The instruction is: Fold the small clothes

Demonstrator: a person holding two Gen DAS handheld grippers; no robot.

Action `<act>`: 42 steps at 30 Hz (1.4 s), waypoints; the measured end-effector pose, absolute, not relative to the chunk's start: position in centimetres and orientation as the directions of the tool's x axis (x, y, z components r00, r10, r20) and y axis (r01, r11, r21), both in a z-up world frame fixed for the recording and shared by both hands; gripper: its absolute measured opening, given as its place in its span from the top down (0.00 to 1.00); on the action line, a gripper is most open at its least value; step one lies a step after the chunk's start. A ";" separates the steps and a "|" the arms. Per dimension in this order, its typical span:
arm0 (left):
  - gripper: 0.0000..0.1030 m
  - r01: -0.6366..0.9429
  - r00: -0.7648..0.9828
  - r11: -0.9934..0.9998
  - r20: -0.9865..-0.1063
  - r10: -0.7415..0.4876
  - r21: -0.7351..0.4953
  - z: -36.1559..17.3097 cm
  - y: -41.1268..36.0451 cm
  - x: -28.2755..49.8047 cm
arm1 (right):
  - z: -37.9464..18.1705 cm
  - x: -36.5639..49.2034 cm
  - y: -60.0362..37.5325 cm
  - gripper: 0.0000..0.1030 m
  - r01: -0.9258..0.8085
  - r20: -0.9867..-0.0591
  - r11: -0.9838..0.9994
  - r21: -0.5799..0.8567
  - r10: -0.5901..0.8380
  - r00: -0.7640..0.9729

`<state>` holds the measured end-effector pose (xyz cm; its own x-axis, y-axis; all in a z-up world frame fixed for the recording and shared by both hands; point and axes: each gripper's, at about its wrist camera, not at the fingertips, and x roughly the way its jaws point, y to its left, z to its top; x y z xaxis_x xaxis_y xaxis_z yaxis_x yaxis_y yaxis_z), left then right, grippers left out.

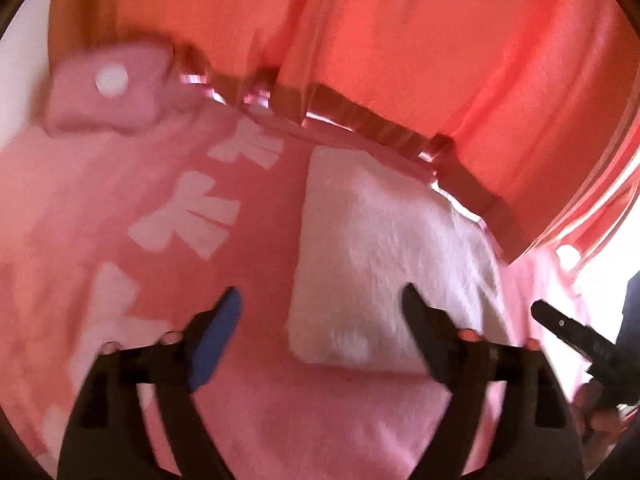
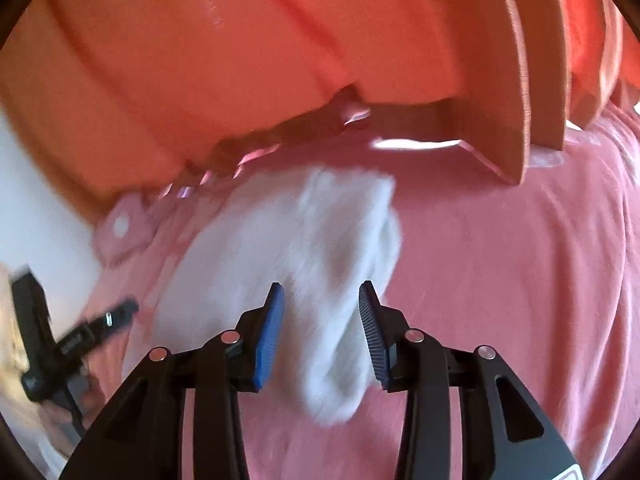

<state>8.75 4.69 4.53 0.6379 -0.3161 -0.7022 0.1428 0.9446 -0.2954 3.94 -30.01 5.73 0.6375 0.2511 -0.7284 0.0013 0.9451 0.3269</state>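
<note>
Pink fleece bedding with pale bow prints fills the lower half of both views, and behind it, across the upper part of each frame, runs an orange wooden slatted headboard. Both pictures are blurred.

Toward the upper left of the left wrist view, a small pink folded cloth with a white dot lies on the bedding near the headboard.

A white fluffy small garment lies on the pink fleece at centre right of the left wrist view, folded into a rough rectangle. The left gripper hangs over its near left corner with its fingers spread wide and released; the blue-padded finger stands over bare bedding and the other over the white cloth, neither pressing on anything.

In the right wrist view, the same white garment runs from the centre down to the lower middle. The right gripper has its blue pads partly parted over the garment's narrow lower end, with gaps on both sides, gripping nothing.
</note>
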 end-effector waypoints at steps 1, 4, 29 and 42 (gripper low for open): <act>0.17 0.144 0.641 0.956 -0.711 -0.288 -0.257 4.2 4.0 8.0 | 4.8 3.8 -29.4 0.63 0.009 -0.759 0.957 0.290 0.224 0.611; 0.17 0.130 0.617 0.966 -0.745 -0.254 -0.221 2.8 2.8 7.8 | 2.0 3.8 -29.0 0.61 0.044 -0.806 0.959 0.280 0.210 0.553; 0.19 0.120 0.657 0.992 -0.745 -0.117 -0.051 2.9 2.3 4.0 | 5.5 -1.1 -29.1 0.42 0.096 -0.724 0.983 0.159 0.050 0.688; 0.11 0.056 0.629 0.998 -0.777 -0.030 0.007 -2.1 0.6 0.2 | -2.1 -3.7 -27.6 0.29 0.269 -0.800 0.953 0.137 -0.053 0.598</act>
